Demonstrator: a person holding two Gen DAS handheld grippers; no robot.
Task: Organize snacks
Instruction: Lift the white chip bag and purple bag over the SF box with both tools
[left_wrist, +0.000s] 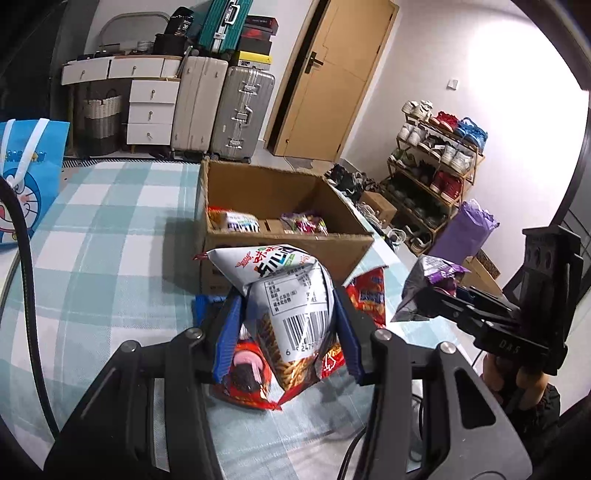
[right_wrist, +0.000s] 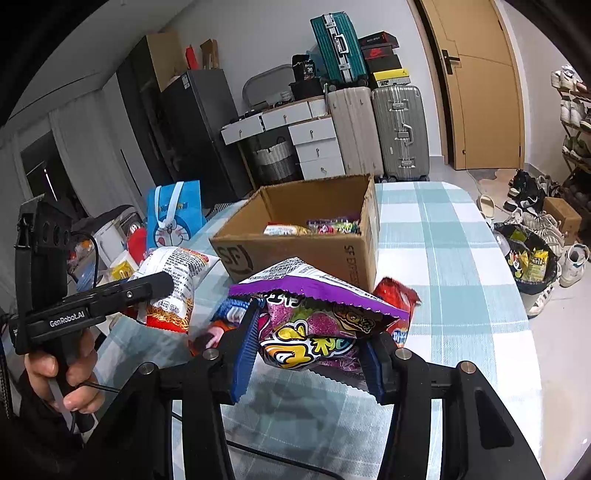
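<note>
My left gripper (left_wrist: 286, 332) is shut on a white snack bag (left_wrist: 291, 295) with a barcode, held above the checked table; it also shows in the right wrist view (right_wrist: 173, 284). My right gripper (right_wrist: 310, 347) is shut on a purple snack bag (right_wrist: 314, 321), also seen in the left wrist view (left_wrist: 428, 284). An open cardboard box (left_wrist: 280, 192) (right_wrist: 295, 243) stands just beyond both grippers and holds a few snack packets (left_wrist: 240, 221) (right_wrist: 332, 225). Red snack packs (left_wrist: 367, 295) (right_wrist: 399, 295) lie on the table in front of the box.
A blue cartoon bag (left_wrist: 26, 177) (right_wrist: 173, 214) stands at the table's left. The checked tablecloth (right_wrist: 443, 258) extends right of the box. Suitcases (left_wrist: 221, 107), drawers (left_wrist: 151, 110), a door (left_wrist: 332, 74) and a shoe rack (left_wrist: 436, 166) stand beyond the table.
</note>
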